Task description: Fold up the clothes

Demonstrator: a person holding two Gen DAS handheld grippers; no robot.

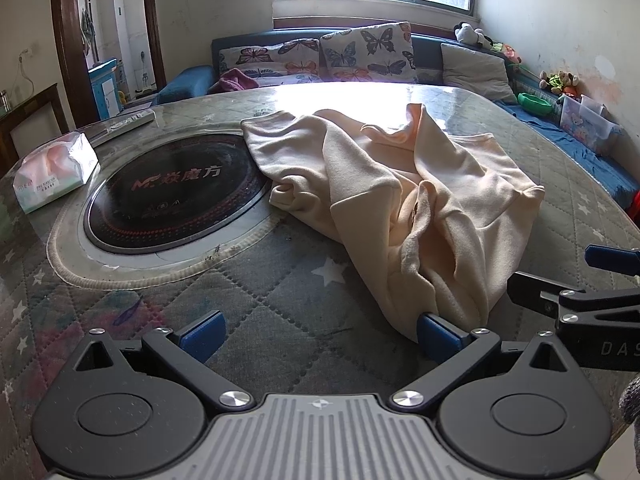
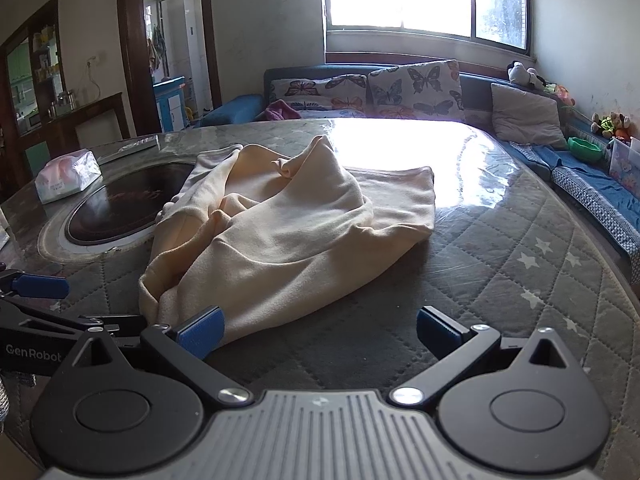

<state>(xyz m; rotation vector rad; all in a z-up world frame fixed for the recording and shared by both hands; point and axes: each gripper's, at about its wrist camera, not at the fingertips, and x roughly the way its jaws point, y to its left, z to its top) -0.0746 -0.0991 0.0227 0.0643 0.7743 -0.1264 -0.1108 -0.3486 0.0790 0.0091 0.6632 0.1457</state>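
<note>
A round table [image 1: 280, 312] under a grey quilted, star-printed cover and a clear glossy sheet fills both views, with a blue sofa [image 1: 428, 54] carrying butterfly-print cushions [image 1: 366, 54] behind it beneath a bright window. Set into the tabletop at the left is a black circular induction cooktop [image 1: 172, 196] ringed in metal. A cream-coloured garment [image 1: 400, 200] lies crumpled in a loose heap right of the cooktop, its far-left edge overlapping the cooktop's rim and its nearest fold reaching down toward both tools. The left gripper [image 1: 318, 336] sits low over the cover with its blue-padded fingers spread wide and nothing between them; the right-hand pad is just at the garment's near hem. The right gripper [image 2: 320, 330] is likewise spread wide and empty, its left-hand pad against the cloth's near edge. A soft tissue pack [image 1: 54, 170] rests left of the cooktop, and a white remote control [image 1: 130, 122] lies beyond it.
</note>
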